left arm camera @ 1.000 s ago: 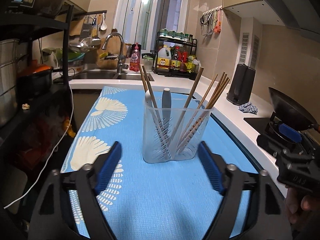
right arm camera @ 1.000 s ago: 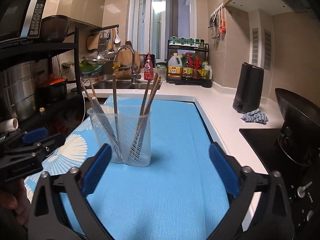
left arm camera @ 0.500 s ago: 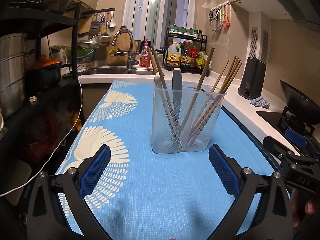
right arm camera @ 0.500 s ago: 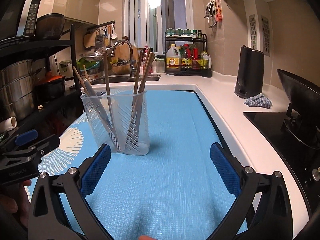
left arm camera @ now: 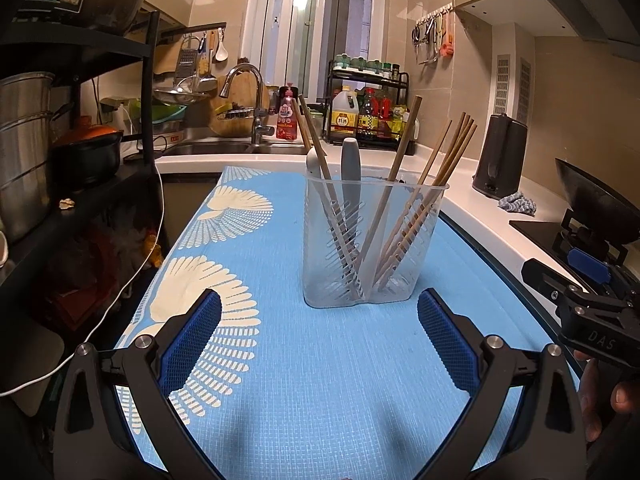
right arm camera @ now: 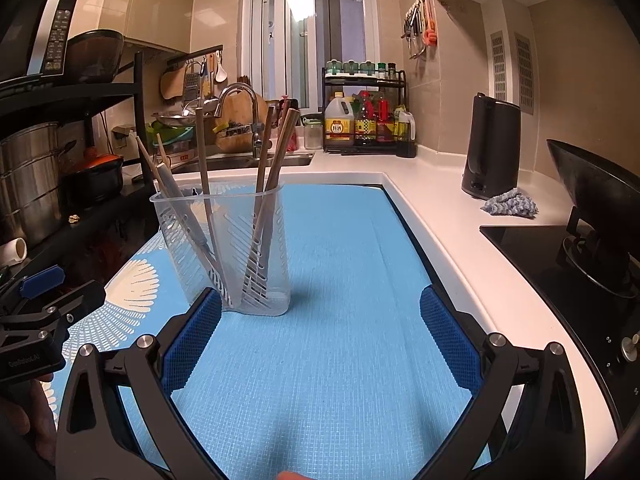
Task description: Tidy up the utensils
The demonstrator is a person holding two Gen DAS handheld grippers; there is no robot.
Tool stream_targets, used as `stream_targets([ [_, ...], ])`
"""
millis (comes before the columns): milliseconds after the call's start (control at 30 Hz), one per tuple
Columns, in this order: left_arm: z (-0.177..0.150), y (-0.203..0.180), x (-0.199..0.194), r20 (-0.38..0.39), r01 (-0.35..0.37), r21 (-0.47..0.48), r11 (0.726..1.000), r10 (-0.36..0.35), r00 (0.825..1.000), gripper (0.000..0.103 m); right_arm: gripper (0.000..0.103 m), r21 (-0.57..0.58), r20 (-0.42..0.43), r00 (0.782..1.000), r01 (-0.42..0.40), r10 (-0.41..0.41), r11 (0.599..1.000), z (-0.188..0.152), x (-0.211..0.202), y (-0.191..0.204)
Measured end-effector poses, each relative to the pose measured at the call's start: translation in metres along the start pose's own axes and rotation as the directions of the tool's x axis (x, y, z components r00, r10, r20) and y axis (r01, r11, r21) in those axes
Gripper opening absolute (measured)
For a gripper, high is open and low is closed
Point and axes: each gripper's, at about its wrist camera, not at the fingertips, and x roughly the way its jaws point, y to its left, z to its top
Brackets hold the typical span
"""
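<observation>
**Fingers apart, holder standing on the mat**

Both fingers of the left gripper [left arm camera: 319, 334] have just been opening and stand wide apart with nothing between them. The right gripper [right arm camera: 320, 334] is spread wide too, its span bare. A clear plastic utensil holder [left arm camera: 374, 244] stands upright on the blue mat [left arm camera: 320, 380] covering the tabletop, beyond the left fingertips. Wooden chopsticks [left arm camera: 430, 196] and a grey handle [left arm camera: 351, 168] lean inside it.
</observation>
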Motion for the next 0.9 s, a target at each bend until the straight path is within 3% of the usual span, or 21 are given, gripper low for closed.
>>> stream_targets([
  [900, 0.0016, 0.0023, -0.0026, 0.002, 0.006, -0.020, 1.000, -0.006, 1.000, 0.095, 0.098, -0.005, 0.001, 1.000, 0.006, -0.006, 1.000, -0.0003, 0.0010, -0.0001],
])
